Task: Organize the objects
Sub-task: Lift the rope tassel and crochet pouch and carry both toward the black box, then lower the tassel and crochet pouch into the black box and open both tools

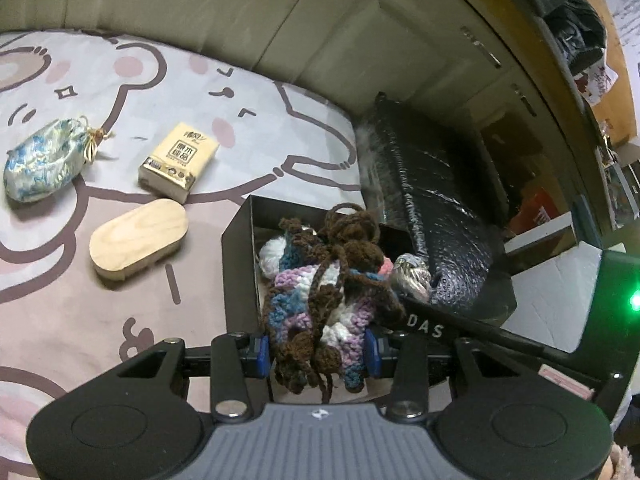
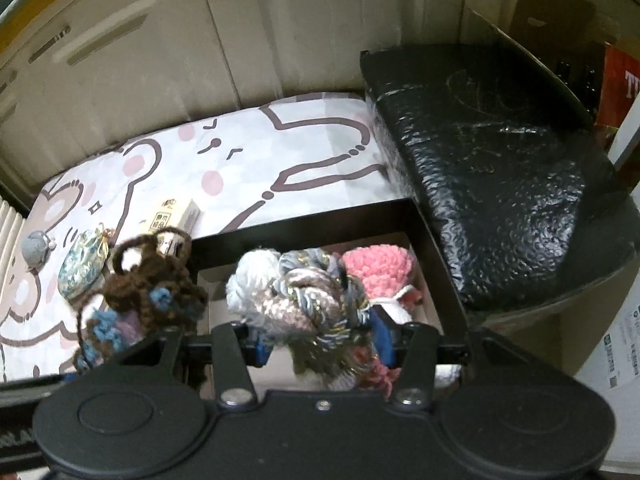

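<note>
Cartoon-printed bedsheet (image 1: 132, 80) beside beige cabinet doors (image 2: 160, 40)

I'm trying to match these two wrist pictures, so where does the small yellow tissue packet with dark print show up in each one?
Left wrist view: the small yellow tissue packet lies upper left on the cartoon-bear bedsheet, above the pale oval wooden block.
Right wrist view: the packet sits left of centre, partly hidden behind brown yarn.
Shared landmark: the blue-and-white patterned drawstring pouch lies to the packet's left in both.
</note>
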Motion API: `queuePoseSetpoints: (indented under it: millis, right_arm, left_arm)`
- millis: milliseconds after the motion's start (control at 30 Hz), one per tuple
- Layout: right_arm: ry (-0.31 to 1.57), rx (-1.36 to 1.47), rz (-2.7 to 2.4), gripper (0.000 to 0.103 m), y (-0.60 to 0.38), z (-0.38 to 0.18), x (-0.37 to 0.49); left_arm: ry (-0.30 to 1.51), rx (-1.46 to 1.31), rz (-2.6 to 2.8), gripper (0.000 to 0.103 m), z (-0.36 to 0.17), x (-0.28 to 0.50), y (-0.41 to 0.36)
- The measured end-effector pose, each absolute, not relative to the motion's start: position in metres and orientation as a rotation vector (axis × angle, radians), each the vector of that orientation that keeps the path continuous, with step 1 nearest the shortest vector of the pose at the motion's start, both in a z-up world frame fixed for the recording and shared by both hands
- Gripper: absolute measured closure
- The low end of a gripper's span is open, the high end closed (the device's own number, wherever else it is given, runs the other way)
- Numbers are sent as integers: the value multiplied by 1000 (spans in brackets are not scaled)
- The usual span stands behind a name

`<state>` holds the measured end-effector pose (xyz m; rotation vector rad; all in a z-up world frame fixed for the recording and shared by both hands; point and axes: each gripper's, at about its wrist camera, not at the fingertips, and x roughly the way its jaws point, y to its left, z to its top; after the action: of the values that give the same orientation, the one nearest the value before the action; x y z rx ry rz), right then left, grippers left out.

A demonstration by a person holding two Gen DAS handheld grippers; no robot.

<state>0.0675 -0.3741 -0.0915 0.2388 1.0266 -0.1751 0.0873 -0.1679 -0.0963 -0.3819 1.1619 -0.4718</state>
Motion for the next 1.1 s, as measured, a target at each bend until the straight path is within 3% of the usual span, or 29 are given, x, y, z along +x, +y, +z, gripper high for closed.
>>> queuePoseSetpoints:
  millis: [233, 300, 367, 400, 800, 1100]
  right_arm:
    - [996, 281, -197, 50, -380, -84, 67]
    - [990, 294, -208, 50, -382, -82, 66]
    - [984, 312, -215, 50, -385, -81, 64]
    - [982, 318, -220, 50, -386, -80, 63]
    - [1002, 306, -233, 51, -385, -78, 60]
    - [1160, 265, -109, 69, -370, -95, 58]
  left_arm:
    - [1171, -362, -476, 58, -101, 90, -174]
    - [1178, -366, -485, 51, -103, 91, -175]
    - [1189, -366, -491, 34, -104, 90, -176]
    - [1190, -360, -493, 32, -104, 90, -177]
    - [1177, -289, -484, 31, -96, 91, -174]
    - [1130, -303, -395, 31, -88, 106, -149]
